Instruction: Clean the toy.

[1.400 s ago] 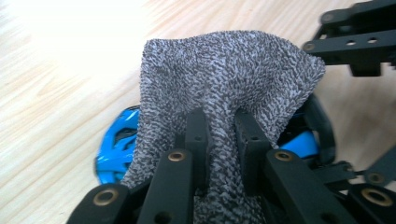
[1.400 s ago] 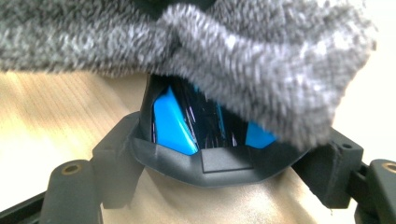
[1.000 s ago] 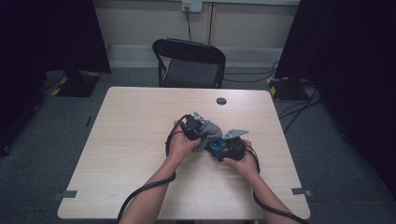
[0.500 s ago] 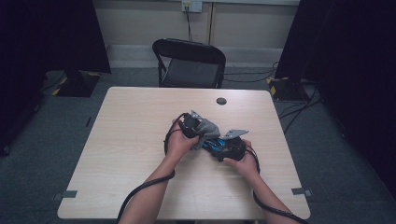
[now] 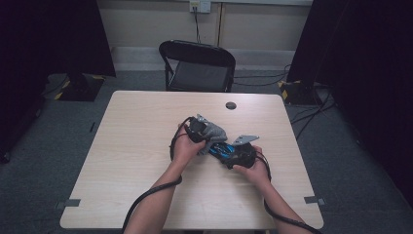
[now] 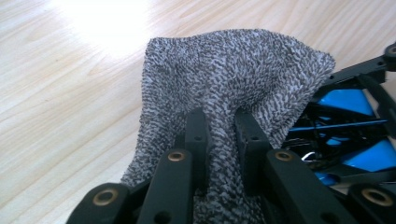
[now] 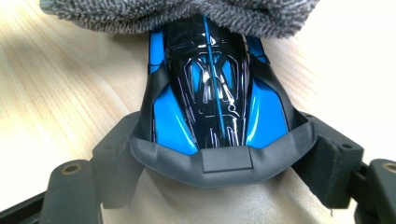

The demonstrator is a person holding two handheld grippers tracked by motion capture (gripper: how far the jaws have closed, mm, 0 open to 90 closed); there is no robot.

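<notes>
Cloth on toy car, mid-table (image 5: 146, 126)

We see left gripper (image 6: 219, 135) pinched tight on nubbly grey cloth (image 6: 233, 74); right gripper (image 7: 219, 154) wide, apparently clamping the glossy blue-black toy car (image 7: 210, 93), cloth draped over its far end.

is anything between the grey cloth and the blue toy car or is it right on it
Nothing visible stands between them. The grey cloth, pinched by the left gripper, lies straight on the blue toy car, which the right gripper holds by its sides.
</notes>
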